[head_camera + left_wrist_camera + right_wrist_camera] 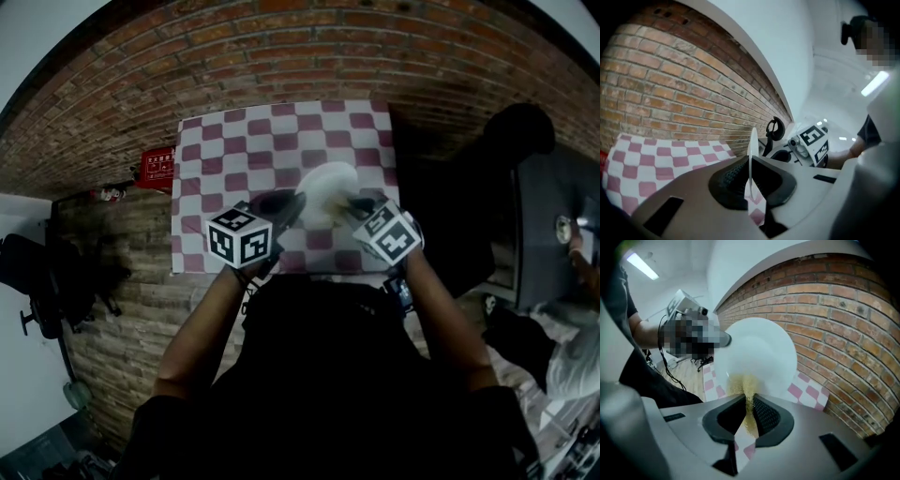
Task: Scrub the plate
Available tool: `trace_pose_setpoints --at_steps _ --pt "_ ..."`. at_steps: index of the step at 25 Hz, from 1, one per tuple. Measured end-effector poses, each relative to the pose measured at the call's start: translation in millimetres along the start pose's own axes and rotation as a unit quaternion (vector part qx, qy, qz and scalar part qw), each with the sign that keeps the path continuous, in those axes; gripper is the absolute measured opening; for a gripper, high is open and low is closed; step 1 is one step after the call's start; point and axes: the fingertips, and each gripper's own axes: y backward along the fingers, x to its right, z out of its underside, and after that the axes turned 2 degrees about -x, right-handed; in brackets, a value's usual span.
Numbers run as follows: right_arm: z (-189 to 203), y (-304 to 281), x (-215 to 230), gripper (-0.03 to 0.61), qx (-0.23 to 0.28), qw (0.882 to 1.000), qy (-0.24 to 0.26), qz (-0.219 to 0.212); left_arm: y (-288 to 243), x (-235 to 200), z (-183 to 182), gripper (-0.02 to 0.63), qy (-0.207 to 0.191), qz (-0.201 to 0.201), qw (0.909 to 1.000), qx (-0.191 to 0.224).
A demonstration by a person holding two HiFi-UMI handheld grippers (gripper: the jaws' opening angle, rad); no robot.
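Obs., one moment. Table covered with pink-and-white checked cloth (281, 131); brick wall (670, 84) behind it.

Plate (323, 192): white, held up over the near half of the cloth, between the two grippers. In the left gripper view it stood on edge and showed only as a thin white line; in the right gripper view its broad face was turned to the camera. Whether its lower rim touched the cloth could not be told (jaws in the way).

Left gripper (750, 180): jaws pinched on the plate's rim, one dark ribbed pad on each face. It alone carried the plate.

Right gripper (749, 416): jaws clamped on a thin yellow scouring pad (745, 383). The pad's free end stuck out past the jaw tips and lay against the lower middle of the plate's face.

Head view: both marker cubes near the cloth's front edge, left marker cube (240, 237) and right marker cube (388, 233), with the grippers angled inward to meet at the plate. Person's forearms reached in from below.
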Motion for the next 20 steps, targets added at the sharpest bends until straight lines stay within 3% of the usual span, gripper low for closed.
trace_pose_setpoints --at_steps 2,4,7,8,10,13,16,18,20 --pt "11.5 7.2 17.9 0.044 -0.007 1.000 -0.018 0.022 -1.6 1.2 -1.0 0.020 -0.071 -0.019 0.9971 -0.019" --pt "14.1 19.7 36.7 0.044 -0.001 0.998 -0.033 0.045 -3.2 0.8 -0.5 0.020 -0.150 -0.045 0.9869 -0.040" --pt "3.7 41.7 58.6 0.044 0.023 0.997 -0.043 0.066 -5.5 -1.0 0.0 0.020 -0.270 -0.090 0.9561 -0.071" --pt "-2.8 48.7 62.6 0.044 0.033 0.996 -0.048 0.066 -5.8 -1.6 -0.1 0.020 -0.312 -0.106 0.9405 -0.082" --pt "-20.1 62.6 65.1 0.044 0.053 0.995 -0.056 0.059 -6.7 -1.8 -1.8 0.020 -0.400 -0.135 0.9005 -0.103" --pt "-53.9 78.2 57.9 0.044 0.078 0.995 -0.056 0.036 -9.5 1.3 -7.3 0.020 -0.521 -0.169 0.8281 -0.120" --pt "-92.6 84.8 37.6 0.044 0.094 0.995 -0.046 -0.005 -12.2 5.1 -12.8 0.020 -0.608 -0.190 0.7615 -0.121" --pt "-115.2 83.7 21.8 0.044 0.099 0.994 -0.037 -0.033 -13.3 7.7 -15.1 0.018 -0.648 -0.196 0.7263 -0.116" --pt "-130.9 78.8 9.3 0.044 0.094 0.994 -0.028 -0.053 -12.4 12.7 -20.7 0.020 -0.679 -0.201 0.6986 -0.103"
